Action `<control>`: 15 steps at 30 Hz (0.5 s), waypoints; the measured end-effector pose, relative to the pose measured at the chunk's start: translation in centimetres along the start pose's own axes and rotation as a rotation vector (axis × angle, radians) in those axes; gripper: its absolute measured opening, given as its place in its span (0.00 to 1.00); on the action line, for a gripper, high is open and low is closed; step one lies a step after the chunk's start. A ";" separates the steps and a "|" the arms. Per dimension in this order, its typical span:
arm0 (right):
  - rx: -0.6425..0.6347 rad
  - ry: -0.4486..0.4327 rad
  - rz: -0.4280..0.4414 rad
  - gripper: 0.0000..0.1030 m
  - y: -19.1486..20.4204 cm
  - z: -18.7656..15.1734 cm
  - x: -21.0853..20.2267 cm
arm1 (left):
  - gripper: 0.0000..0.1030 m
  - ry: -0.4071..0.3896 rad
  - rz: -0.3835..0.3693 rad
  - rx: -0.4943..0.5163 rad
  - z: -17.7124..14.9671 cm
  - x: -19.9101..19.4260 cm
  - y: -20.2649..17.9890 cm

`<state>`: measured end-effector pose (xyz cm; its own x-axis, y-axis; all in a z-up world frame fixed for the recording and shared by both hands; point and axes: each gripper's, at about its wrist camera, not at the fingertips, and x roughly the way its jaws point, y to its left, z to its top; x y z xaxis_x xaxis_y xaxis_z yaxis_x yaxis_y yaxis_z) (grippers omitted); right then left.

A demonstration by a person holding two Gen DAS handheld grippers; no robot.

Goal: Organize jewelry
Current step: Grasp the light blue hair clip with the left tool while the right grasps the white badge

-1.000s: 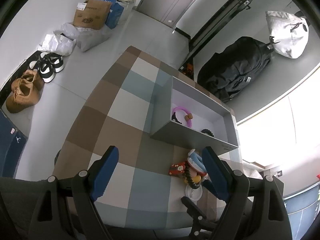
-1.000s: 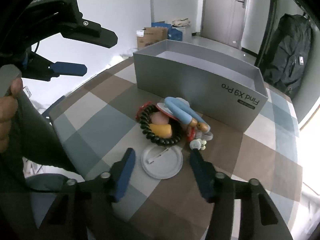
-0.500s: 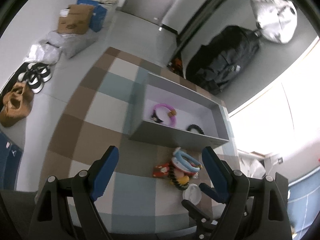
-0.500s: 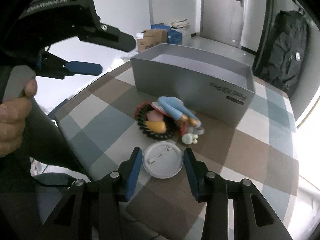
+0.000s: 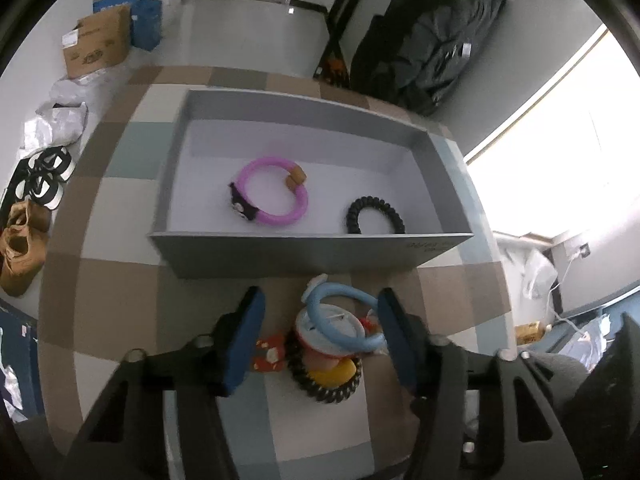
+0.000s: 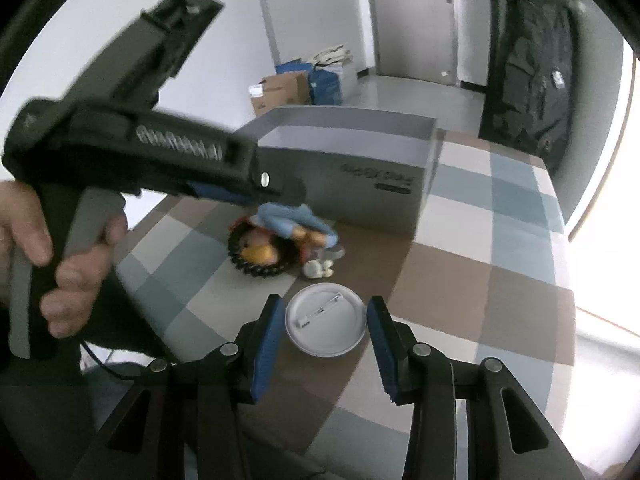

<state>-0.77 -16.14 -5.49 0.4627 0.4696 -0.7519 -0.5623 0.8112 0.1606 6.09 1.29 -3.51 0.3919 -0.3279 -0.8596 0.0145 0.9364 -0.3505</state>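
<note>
A grey box point(image 5: 320, 254) on the checked tablecloth holds a pink bracelet point(image 5: 274, 194) and a black coil hair tie point(image 5: 374, 216). In front of it lies a pile: a blue bracelet point(image 5: 344, 316), a round badge, a black coil tie point(image 5: 324, 388) around a yellow piece, a red charm point(image 5: 270, 354). My left gripper point(image 5: 322, 336) is open above this pile, fingers on either side. In the right wrist view my right gripper point(image 6: 322, 330) is open around a white pin badge point(image 6: 326, 326) lying face down. The pile point(image 6: 280, 244) and box point(image 6: 360, 172) lie beyond.
The left gripper and the hand holding it point(image 6: 76, 264) fill the left of the right wrist view. Shoes point(image 5: 40, 184), cardboard boxes point(image 5: 96, 46) and a black backpack point(image 5: 436, 40) stand on the floor around the table. A bright window is at the right.
My left gripper has swung down and forward over the pile by the box. My right gripper has moved forward and narrowed so its fingers flank the white badge.
</note>
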 end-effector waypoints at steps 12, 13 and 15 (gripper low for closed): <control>0.049 -0.029 0.021 0.41 -1.4 0.7 -0.7 | 0.12 0.040 0.029 -0.005 0.0 1.5 0.1; 0.050 -0.031 0.022 0.41 -1.4 0.7 -0.7 | 0.12 0.038 0.027 -0.007 0.0 1.5 0.1; 0.050 -0.032 0.021 0.41 -1.4 0.8 -0.7 | 0.12 0.030 0.023 0.001 -0.2 1.3 0.1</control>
<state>0.24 -17.31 -4.68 0.4736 0.4971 -0.7270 -0.5376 0.8170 0.2084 6.40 0.93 -4.75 0.3644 -0.3099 -0.8781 0.0067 0.9438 -0.3303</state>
